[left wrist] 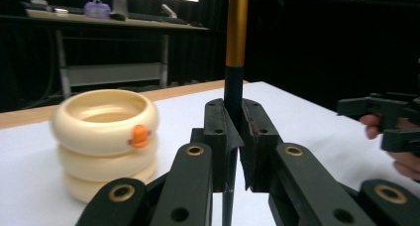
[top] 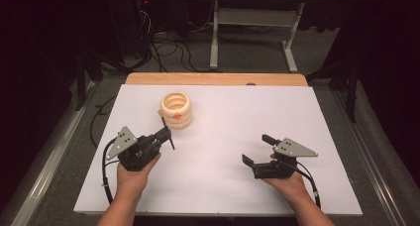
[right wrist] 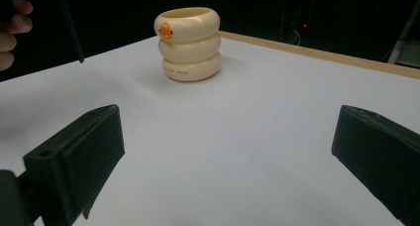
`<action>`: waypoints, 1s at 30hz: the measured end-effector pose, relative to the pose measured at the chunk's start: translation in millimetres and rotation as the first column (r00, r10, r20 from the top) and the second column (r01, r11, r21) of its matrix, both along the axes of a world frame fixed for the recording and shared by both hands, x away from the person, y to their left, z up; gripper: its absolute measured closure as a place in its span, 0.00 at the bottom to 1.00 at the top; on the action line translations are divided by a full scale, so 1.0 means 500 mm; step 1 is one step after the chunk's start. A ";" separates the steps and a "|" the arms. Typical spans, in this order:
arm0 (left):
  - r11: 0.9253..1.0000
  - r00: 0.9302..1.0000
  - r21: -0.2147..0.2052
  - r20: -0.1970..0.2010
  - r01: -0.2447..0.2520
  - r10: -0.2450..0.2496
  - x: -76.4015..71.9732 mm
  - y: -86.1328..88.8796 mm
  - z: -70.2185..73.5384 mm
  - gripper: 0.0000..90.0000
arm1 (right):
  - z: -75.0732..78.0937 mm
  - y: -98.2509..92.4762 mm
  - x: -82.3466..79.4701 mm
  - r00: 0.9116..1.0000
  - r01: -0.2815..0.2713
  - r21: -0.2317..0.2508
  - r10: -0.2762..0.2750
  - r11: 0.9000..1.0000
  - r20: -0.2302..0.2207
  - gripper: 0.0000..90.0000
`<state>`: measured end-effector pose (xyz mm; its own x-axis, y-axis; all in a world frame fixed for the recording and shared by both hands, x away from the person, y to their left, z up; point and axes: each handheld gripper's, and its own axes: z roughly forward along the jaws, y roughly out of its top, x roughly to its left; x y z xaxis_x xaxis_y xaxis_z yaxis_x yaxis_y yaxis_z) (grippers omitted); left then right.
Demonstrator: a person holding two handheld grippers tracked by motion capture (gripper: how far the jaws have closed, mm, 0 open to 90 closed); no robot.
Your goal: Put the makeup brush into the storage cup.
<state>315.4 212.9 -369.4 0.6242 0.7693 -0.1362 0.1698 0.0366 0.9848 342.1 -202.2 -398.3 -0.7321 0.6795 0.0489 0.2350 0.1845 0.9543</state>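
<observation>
- Centrally, the left gripper (left wrist: 233, 137) pinches a thin rod (left wrist: 236, 32), its jaws pressed onto the dark lower part; the upper part is golden-orange and stands upright between them.
- From above, the rod (top: 171, 139) is a short dark stick at the tip of the left gripper (top: 166, 135), raised over the white table (top: 223, 186), just in front of the cup (top: 176, 110).
- Cup: cream, built of three stacked bulging rings, open on top, with a small orange knob on the top ring.
- Right gripper (top: 256, 149): jaws spread wide, nothing between them, low over the table's right half, well apart from the cup.
- Right gripper view adds small lettering on the cup's (right wrist: 189, 43) bottom ring and the rod's (right wrist: 72, 35) dark lower end beside a hand (right wrist: 11, 32).
</observation>
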 end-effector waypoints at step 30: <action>0.995 0.995 0.018 -0.036 -0.098 0.098 0.037 0.030 0.004 0.92 | 0.001 -0.007 0.002 1.000 -0.001 0.003 0.001 1.000 -0.004 0.01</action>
<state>333.9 227.9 -367.3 0.5405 0.8288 -0.1445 0.2021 0.0388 0.9786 343.2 -205.6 -398.0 -0.7325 0.6787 0.0536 0.2387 0.1823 0.9538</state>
